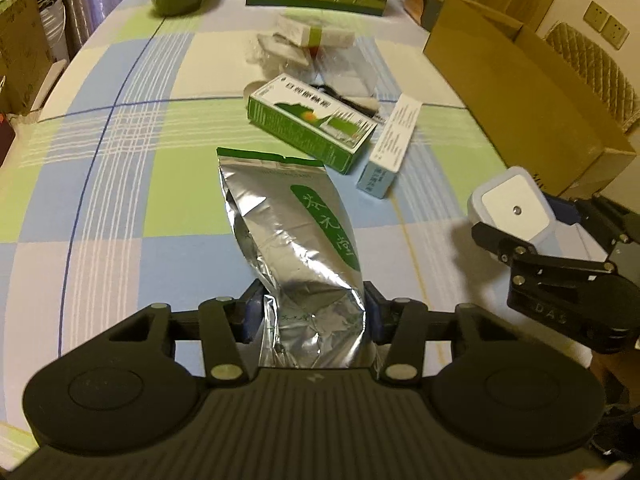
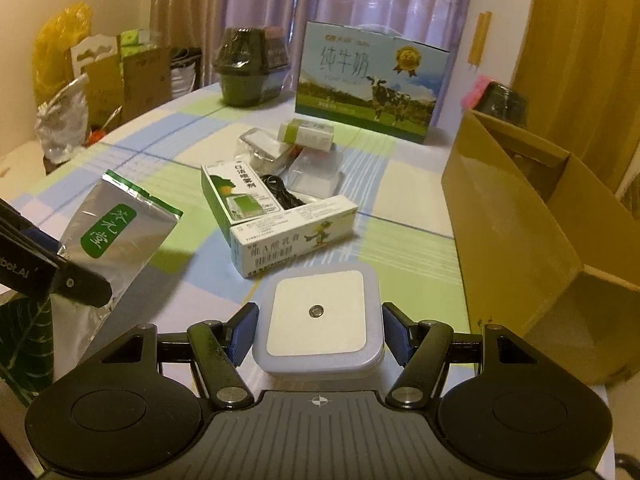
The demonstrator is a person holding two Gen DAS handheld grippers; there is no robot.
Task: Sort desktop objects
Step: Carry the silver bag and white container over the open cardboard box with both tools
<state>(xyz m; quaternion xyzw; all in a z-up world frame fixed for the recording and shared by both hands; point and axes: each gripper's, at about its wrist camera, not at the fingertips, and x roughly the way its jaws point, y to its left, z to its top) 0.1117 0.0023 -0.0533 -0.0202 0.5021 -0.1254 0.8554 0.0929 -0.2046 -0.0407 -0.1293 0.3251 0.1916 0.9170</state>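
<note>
Now the left gripper (image 1: 314, 316) has its blue fingers (image 1: 252, 312) clamped on the crumpled base of a silver foil pouch (image 1: 288, 216), held out over the checked tabletop (image 1: 120, 160). Only the right wrist view shows the right gripper (image 2: 319, 334) with fingers spread either side of one white square night light (image 2: 319, 312), gaps visible, plus the open cardboard box (image 2: 520, 216) interior. Counted: three cartons mid-table, one milk case (image 2: 370, 84).
</note>
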